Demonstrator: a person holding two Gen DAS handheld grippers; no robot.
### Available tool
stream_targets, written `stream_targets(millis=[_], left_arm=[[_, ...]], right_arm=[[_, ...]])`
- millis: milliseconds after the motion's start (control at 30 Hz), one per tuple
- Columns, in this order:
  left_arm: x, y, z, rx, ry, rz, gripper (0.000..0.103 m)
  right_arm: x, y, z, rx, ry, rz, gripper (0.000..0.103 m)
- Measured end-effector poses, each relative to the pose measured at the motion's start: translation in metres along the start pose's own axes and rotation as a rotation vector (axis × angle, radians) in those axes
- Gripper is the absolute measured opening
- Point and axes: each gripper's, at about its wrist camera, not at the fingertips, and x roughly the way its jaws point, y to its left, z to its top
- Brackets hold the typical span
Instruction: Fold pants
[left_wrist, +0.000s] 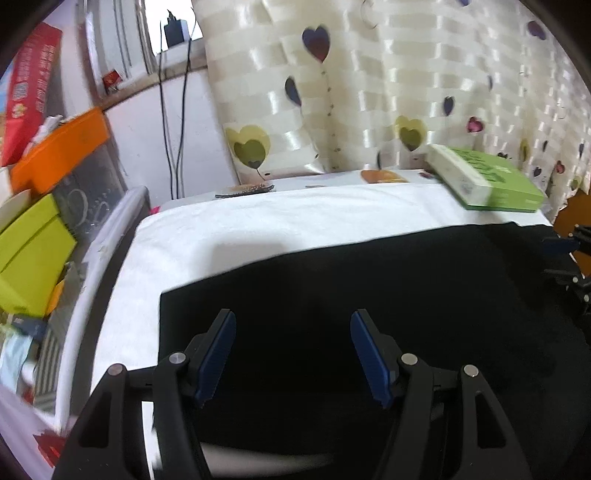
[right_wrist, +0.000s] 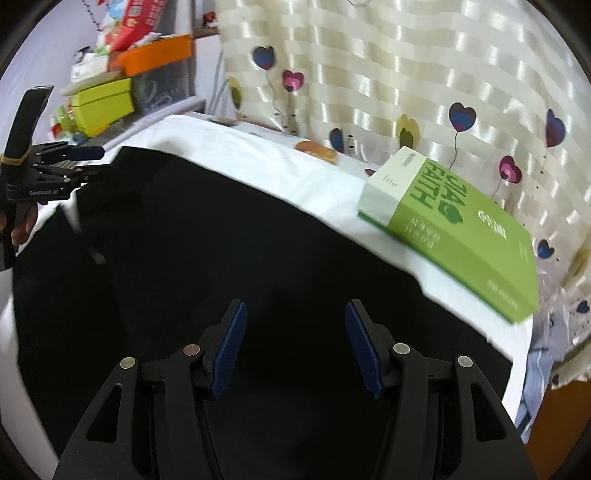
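Black pants (left_wrist: 332, 280) lie spread flat on a white cloth (left_wrist: 229, 225) covering the table; the left gripper (left_wrist: 293, 354) hangs above them near their left edge, jaws wide and holding nothing; the right gripper (right_wrist: 295, 347) hangs over the other end, jaws likewise wide and empty; a green book (right_wrist: 458, 229) rests on the cloth at two o'clock in the right wrist view, just beyond the pants, before a heart-patterned curtain (right_wrist: 369, 74).
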Motion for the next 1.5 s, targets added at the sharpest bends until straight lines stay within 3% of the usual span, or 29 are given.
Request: stream_targets(millis=[400,633,700,733,767,800,833,900,1000,1167,1367,1500], left_arm=[[0.072,0.010,0.024,0.044,0.048,-0.017,0.068],[0.081,0.012,0.025,0.063,0.045,-0.050,0.072],[0.081,0.008,0.026,0.082,0.045,-0.039,0.071],[0.081,0.006,0.027,0.091,0.043,-0.039,0.062],[0.080,0.003,0.026,0.102,0.042,-0.059,0.053],[0.079,0.000,0.026,0.109,0.042,-0.100,0.031],[0.077,-0.007,0.026,0.127,0.040,-0.097,0.018],[0.076,-0.023,0.025,0.182,0.036,-0.070,0.005],[0.075,-0.033,0.025,0.204,0.034,-0.011,0.003],[0.054,-0.026,0.021,0.145,-0.004,0.002,0.002],[-0.007,-0.017,0.001,0.055,-0.103,-0.029,0.002],[-0.046,-0.009,-0.028,-0.002,-0.132,-0.066,0.002]], right_arm=[[0.066,-0.052,0.029,0.014,0.062,0.040,0.056],[0.069,-0.059,0.029,0.008,0.059,0.107,0.056],[0.068,-0.058,0.029,-0.001,0.052,0.120,0.044],[0.066,-0.055,0.028,-0.012,0.040,0.124,0.017],[0.065,-0.051,0.028,-0.029,0.031,0.128,0.010],[0.064,-0.045,0.027,-0.058,0.024,0.107,0.009],[0.063,-0.040,0.026,-0.082,0.017,0.089,0.008],[0.061,-0.036,0.026,-0.086,0.013,0.065,0.008],[0.051,-0.031,0.027,-0.098,-0.009,0.033,0.007],[0.013,-0.019,0.025,-0.110,-0.078,0.025,0.007],[-0.040,0.010,0.006,-0.149,-0.156,0.013,0.007],[-0.075,0.037,-0.017,-0.176,-0.191,0.025,0.007]])
